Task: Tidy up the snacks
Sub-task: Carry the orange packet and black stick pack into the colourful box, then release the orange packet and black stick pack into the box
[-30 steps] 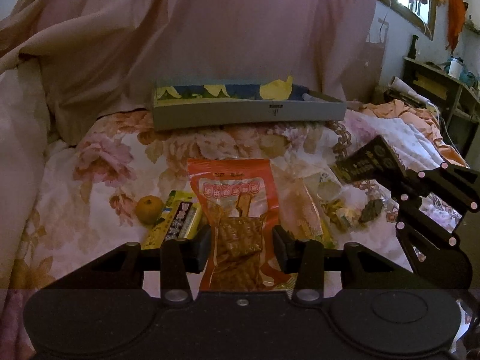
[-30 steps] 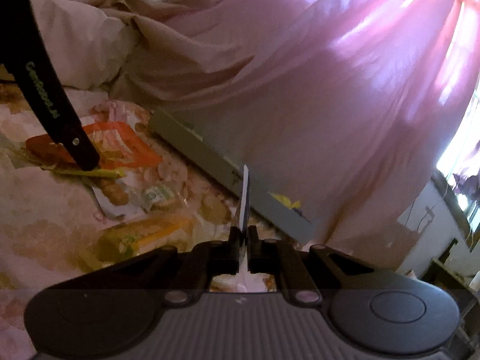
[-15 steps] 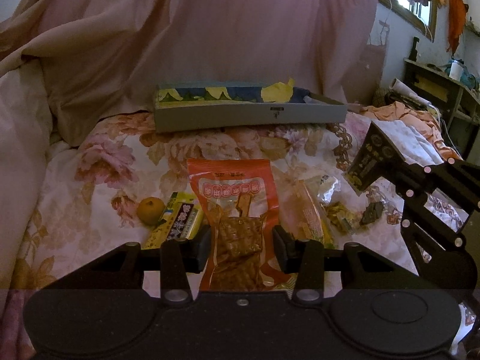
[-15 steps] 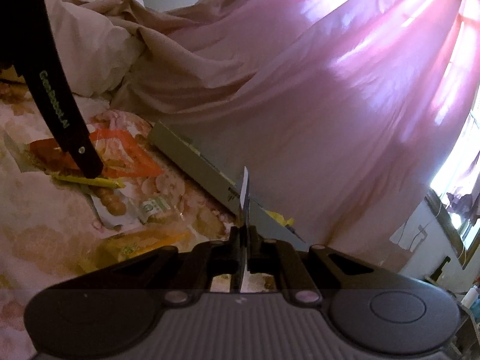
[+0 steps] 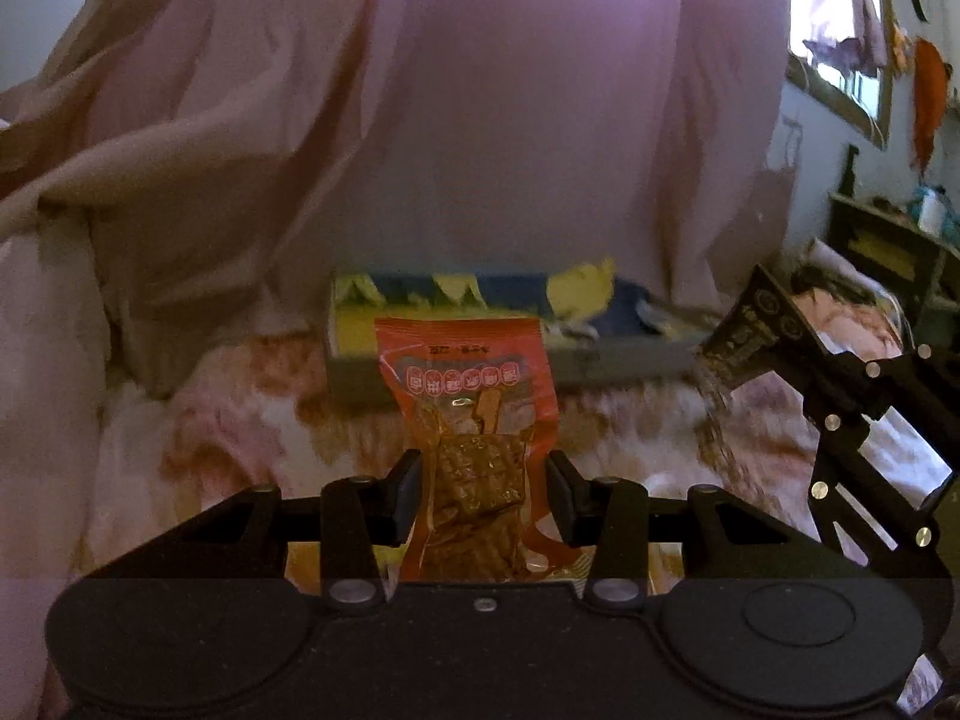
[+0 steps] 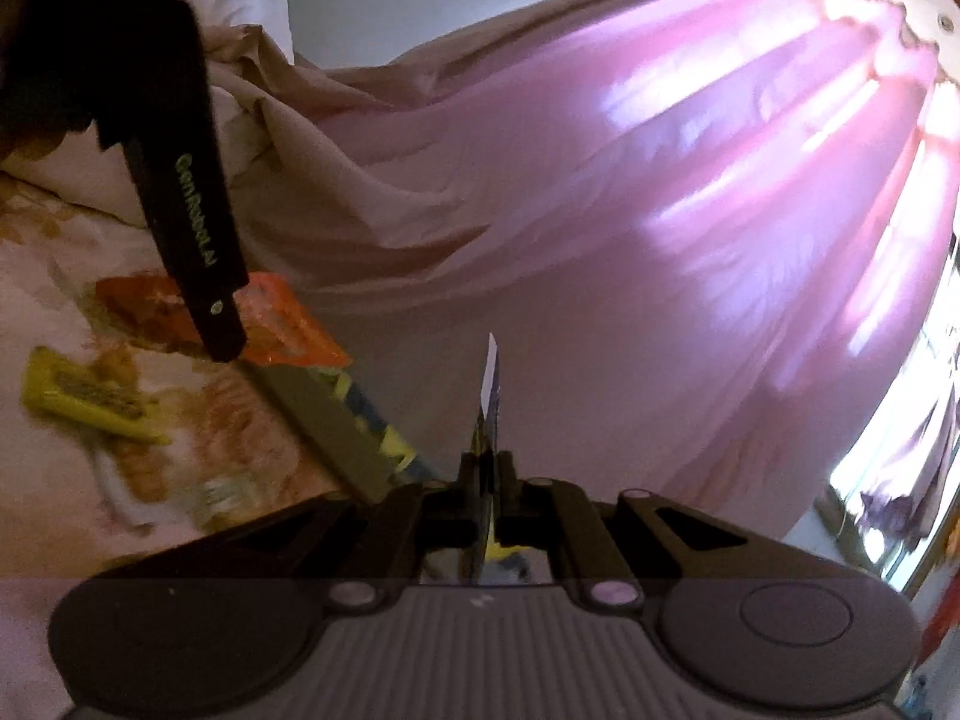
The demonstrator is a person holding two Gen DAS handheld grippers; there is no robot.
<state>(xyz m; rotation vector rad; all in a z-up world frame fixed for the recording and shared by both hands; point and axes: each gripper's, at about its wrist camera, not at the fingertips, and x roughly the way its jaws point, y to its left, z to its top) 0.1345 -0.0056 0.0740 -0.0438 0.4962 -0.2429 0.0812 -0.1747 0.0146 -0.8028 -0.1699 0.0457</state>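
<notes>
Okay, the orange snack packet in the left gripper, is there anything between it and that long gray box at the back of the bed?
Nothing visible blocks it. The left gripper holds the orange packet raised, directly before the gray box, with only floral bedsheet between. The right gripper, pinching a dark packet, stands off to the side.

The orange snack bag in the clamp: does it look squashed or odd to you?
Somewhat: the left gripper pinches the orange snack bag at its lower part, so the sides crease inward. No tear or spill shows.

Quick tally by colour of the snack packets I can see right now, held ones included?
Orange packet, in the left gripper: 1
Dark packet, in the right gripper: 1
Yellow packet, on the bedspread: 1
Total: 3
</notes>
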